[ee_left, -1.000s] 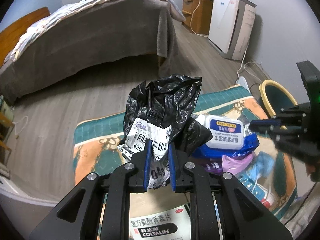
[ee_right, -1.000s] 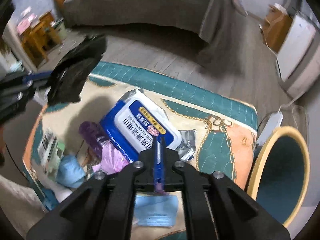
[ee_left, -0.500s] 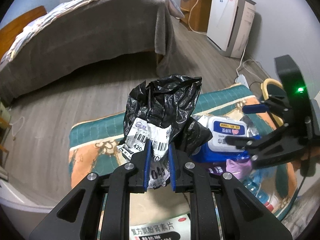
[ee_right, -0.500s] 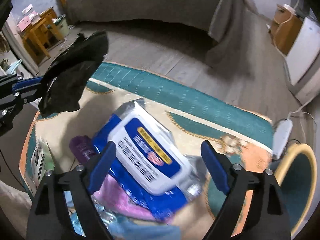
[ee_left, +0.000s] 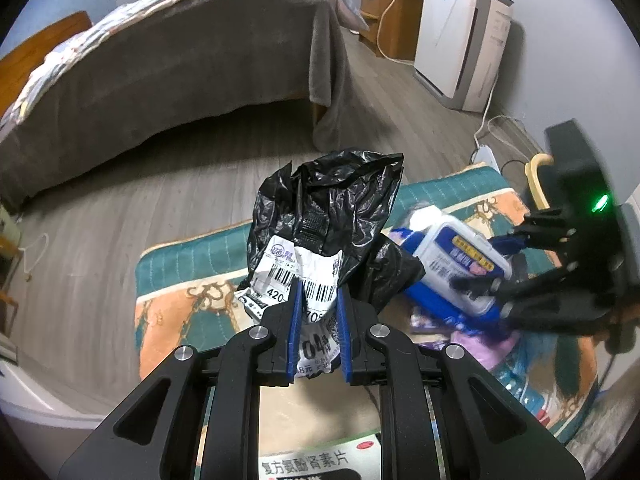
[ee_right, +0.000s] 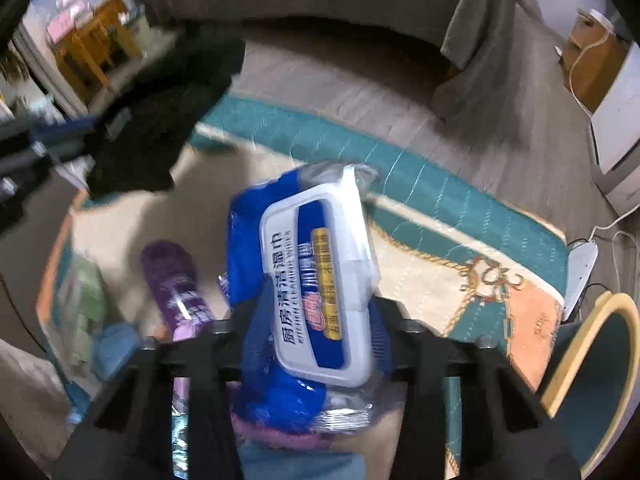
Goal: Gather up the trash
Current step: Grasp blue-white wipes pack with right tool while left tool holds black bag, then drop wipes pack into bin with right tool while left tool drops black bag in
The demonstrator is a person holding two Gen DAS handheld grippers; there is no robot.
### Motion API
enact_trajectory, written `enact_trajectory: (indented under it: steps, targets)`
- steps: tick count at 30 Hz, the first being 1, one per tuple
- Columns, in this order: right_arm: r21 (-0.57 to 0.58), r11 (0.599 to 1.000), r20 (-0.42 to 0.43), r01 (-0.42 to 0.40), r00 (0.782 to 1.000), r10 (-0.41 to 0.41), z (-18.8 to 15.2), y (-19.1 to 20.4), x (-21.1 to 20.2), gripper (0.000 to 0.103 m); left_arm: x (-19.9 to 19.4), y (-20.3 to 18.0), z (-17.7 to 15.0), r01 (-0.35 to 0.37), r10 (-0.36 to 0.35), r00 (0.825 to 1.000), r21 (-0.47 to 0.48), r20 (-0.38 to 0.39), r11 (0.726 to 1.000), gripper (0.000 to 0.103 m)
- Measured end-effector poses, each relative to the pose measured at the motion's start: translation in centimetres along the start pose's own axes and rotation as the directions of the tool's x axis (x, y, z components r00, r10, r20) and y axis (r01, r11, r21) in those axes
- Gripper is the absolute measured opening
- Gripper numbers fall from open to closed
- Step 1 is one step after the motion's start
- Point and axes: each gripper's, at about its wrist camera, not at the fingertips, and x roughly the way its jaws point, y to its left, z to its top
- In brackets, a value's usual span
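Note:
My left gripper (ee_left: 318, 320) is shut on a crumpled black plastic bag (ee_left: 328, 216) with white barcode labels, held above the patterned rug (ee_left: 188, 292). My right gripper (ee_right: 320, 312) is shut on a blue pack of wet wipes (ee_right: 316, 276) with a white lid, lifted off the rug (ee_right: 440, 248). From the left wrist view the right gripper (ee_left: 488, 264) holds the wipes pack (ee_left: 460, 264) just right of the bag. The bag (ee_right: 160, 120) shows blurred at upper left in the right wrist view.
More trash lies on the rug: a purple packet (ee_right: 176, 284), blue masks (ee_left: 516, 380), a medicine box (ee_left: 316, 460). A teal bin with a yellow rim (ee_right: 596, 380) stands right of the rug. A grey-covered bed (ee_left: 180, 72) and a white appliance (ee_left: 460, 40) stand behind.
My right gripper opened, came down over the wipes pack, closed on it and lifted it. My left gripper kept hold of the black bag.

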Motion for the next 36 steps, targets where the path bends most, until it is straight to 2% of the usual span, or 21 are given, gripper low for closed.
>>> enact_trajectory:
  steps: [1, 3, 8, 13, 18, 22, 27, 32, 36]
  targets:
    - [0.022, 1.000, 0.016, -0.013, 1.000, 0.013, 0.0, -0.2, -0.9, 0.026, -0.2, -0.1, -0.1, 0.001, -0.001, 1.000, -0.003, 0.005, 1.000, 0.017]
    - [0.019, 1.000, 0.036, 0.010, 0.999, -0.011, -0.2, -0.2, -2.2, 0.021, -0.9, -0.3, -0.1, 0.001, -0.001, 1.000, -0.006, 0.018, 1.000, 0.017]
    - [0.037, 0.999, 0.045, 0.015, 0.999, -0.017, -1.7, -0.2, -4.9, 0.016, -2.7, -1.4, -0.3, -0.005, 0.004, 0.999, 0.007, 0.046, 1.000, 0.017]
    - [0.068, 0.997, 0.137, 0.039, 0.989, -0.048, -2.9, 0.0, -10.4, 0.016, -5.1, -3.0, -0.5, -0.001, -0.001, 0.996, 0.025, 0.088, 1.000, 0.017]
    - [0.125, 0.988, 0.178, 0.086, 0.978, -0.107, -5.5, -1.2, -15.1, 0.016, -7.6, -5.4, -0.6, 0.005, -0.011, 0.992, 0.046, 0.122, 0.999, 0.017]
    - [0.199, 0.972, 0.188, 0.124, 0.969, -0.162, -8.1, -3.8, -17.8, 0.016, -9.4, -8.2, -0.7, 0.013, -0.027, 0.988, 0.088, 0.152, 0.996, 0.017]
    - [0.337, 0.922, 0.177, 0.190, 0.949, -0.260, -12.0, -8.6, -20.3, 0.016, -10.3, -13.1, -0.5, 0.031, -0.059, 0.986, 0.178, 0.157, 0.984, 0.017]
    - [0.487, 0.842, 0.140, 0.234, 0.930, -0.339, -15.4, -13.9, -20.7, 0.016, -9.6, -18.0, 0.1, 0.077, -0.114, 0.985, 0.254, 0.132, 0.964, 0.017]
    - [0.568, 0.780, 0.101, 0.262, 0.919, -0.382, -16.9, -17.3, -20.2, 0.016, -8.1, -22.2, 0.9, 0.132, -0.170, 0.981, 0.324, 0.093, 0.937, 0.017]
